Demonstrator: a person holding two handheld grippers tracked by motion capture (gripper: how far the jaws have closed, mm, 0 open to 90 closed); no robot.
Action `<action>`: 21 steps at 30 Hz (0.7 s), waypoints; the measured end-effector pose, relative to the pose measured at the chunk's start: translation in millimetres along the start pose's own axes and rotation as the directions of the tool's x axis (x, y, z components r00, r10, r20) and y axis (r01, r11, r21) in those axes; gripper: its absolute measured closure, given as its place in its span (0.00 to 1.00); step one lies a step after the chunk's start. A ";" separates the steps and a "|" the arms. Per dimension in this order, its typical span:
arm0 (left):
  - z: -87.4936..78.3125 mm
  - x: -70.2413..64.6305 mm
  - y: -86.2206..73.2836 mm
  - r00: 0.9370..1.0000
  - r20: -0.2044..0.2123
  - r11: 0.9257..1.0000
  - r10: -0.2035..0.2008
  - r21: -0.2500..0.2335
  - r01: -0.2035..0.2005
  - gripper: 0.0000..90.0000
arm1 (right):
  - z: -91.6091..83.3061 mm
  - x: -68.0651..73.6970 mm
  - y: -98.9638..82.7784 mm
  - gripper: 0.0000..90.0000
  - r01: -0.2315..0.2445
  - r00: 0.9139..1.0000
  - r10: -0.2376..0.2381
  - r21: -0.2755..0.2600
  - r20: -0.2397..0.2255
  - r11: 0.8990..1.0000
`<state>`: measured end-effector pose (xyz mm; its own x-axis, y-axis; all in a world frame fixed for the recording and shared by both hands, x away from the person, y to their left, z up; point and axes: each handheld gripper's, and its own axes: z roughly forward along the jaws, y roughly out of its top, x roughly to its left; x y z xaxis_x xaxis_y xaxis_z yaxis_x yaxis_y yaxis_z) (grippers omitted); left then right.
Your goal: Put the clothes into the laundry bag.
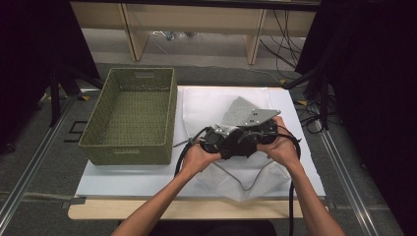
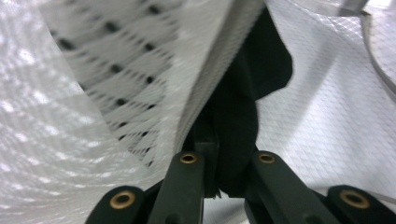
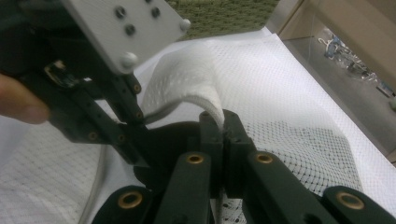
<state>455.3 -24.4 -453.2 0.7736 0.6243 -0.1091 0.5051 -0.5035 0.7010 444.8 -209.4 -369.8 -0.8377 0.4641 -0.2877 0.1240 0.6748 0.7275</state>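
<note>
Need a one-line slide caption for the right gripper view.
Right gripper shut on the white mesh bag's edge, left gripper alongside, green basket behind.

High view: even overhead light, white table cover point(image 1: 147, 179) bright, dark surrounds, soft shadows. Left gripper view: mesh fabric point(image 2: 116, 79) close to the lens, strongly blurred, with glare patches at left. Right gripper view: sharper, background beyond the table soft.

Bare forearms, no sleeves. Each hand carries black two-jaw gripper: left gripper point(image 1: 212, 139), right gripper point(image 1: 262, 132). Brass-coloured rivets point(image 3: 194, 159) at jaw joints. Grey three-cornered plate point(image 1: 259, 116) with dark screws on top. Black cable point(image 1: 292, 196) trails from each.
</note>
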 end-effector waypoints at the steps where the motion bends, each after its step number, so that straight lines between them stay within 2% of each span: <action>1: 1.1 1.0 0.6 1.000 -0.010 1.000 0.006 0.002 -0.006 0.97 | -0.4 0.4 0.0 1.00 -0.002 1.000 0.002 0.002 -0.002 1.000; 2: 0.9 2.1 2.2 1.000 -0.016 1.000 0.011 0.024 -0.011 0.97 | -0.3 0.3 -0.3 1.00 0.000 1.000 0.000 0.000 -0.001 1.000; 4: 1.3 4.9 5.8 0.999 -0.032 0.999 0.031 0.027 -0.030 0.97 | -0.4 0.8 -1.2 1.00 -0.005 1.000 0.005 0.008 -0.001 1.000; 5: 2.2 4.2 8.1 0.999 -0.039 1.000 0.000 0.003 0.000 0.97 | -0.2 0.8 -1.3 1.00 -0.006 1.000 0.006 0.009 -0.002 1.000; 6: 1.4 5.3 10.6 0.999 -0.041 1.000 0.008 0.004 -0.008 0.97 | -0.2 0.8 -1.3 1.00 -0.006 1.000 0.006 0.009 -0.002 1.000; 7: 2.2 4.9 12.6 0.999 -0.050 1.000 -0.007 -0.008 0.007 0.97 | 0.0 0.8 -1.3 1.00 -0.005 1.000 0.005 0.010 -0.003 1.000; 8: 2.8 5.4 14.6 0.999 -0.052 1.000 -0.005 -0.011 0.004 0.97 | 0.8 0.0 -1.2 1.00 0.011 1.000 -0.011 0.003 -0.005 1.000; 10: 1.9 10.0 18.2 0.998 -0.052 0.999 0.038 0.033 -0.036 0.97 | 0.8 0.1 -1.1 1.00 0.011 1.000 -0.011 0.004 -0.008 1.000; 11: 3.9 10.8 18.7 0.998 -0.060 1.000 0.025 0.019 -0.024 0.97 | 0.7 0.2 -1.2 1.00 0.012 1.000 -0.012 0.004 -0.007 1.000; 12: 3.9 12.9 19.9 0.999 -0.046 0.999 0.024 0.031 -0.023 0.97 | 0.7 0.3 -1.3 1.00 0.011 1.000 -0.011 0.005 -0.008 1.000; 14: 6.9 15.9 20.1 0.999 -0.045 1.000 0.004 0.027 -0.003 0.97 | 0.3 0.5 -1.2 1.00 0.009 1.000 -0.009 0.004 -0.005 1.000; 15: 10.1 15.8 19.2 0.998 -0.062 1.000 -0.012 -0.005 0.012 0.97 | 0.2 0.4 -1.1 1.00 0.011 1.000 -0.011 0.002 -0.002 1.000; 17: 10.6 16.8 20.3 0.997 -0.073 1.000 -0.013 -0.018 0.011 0.97 | 0.1 0.4 -1.2 1.00 0.011 1.000 -0.011 0.004 -0.003 1.000; 20: 12.9 17.9 21.4 0.994 -0.092 0.997 -0.057 -0.057 0.052 0.97 | 0.4 0.2 -1.7 1.00 0.013 1.000 -0.013 0.005 -0.002 1.000; 21: 13.4 18.9 21.0 0.995 -0.084 0.997 -0.056 -0.053 0.052 0.97 | 0.3 0.5 -1.8 1.00 0.009 1.000 -0.009 0.007 -0.005 1.000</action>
<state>485.6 -31.2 -450.0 0.7092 0.6994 -0.0887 0.5235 -0.4381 0.7308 444.3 -210.2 -371.4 -0.8415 0.4555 -0.2907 0.1203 0.6825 0.7209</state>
